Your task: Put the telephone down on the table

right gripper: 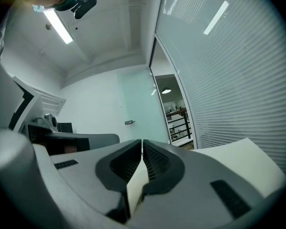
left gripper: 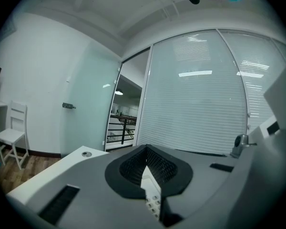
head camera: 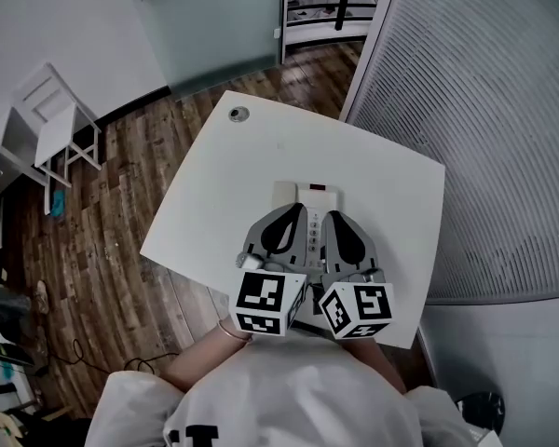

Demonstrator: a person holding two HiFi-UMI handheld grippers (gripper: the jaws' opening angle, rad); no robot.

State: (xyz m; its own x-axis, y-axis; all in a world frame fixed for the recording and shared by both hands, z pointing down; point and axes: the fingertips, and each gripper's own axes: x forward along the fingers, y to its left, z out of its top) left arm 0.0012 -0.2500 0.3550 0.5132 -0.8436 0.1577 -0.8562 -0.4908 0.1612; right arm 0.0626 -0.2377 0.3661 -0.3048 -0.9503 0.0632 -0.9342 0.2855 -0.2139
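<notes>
The cream push-button telephone [head camera: 315,194] lies flat on the white square worktop [head camera: 261,152], towards the person's edge, with the left claw [head camera: 296,210] and right claw [head camera: 334,215] side by side over it, each pinched shut and gripping nothing.

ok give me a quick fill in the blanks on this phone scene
1. The left gripper and the right gripper are both shut on the ____.
2. The top of the table is ____ in colour.
3. On the wooden floor to the left of the table stands a white ____.

Missing words: telephone; white; chair.
</notes>
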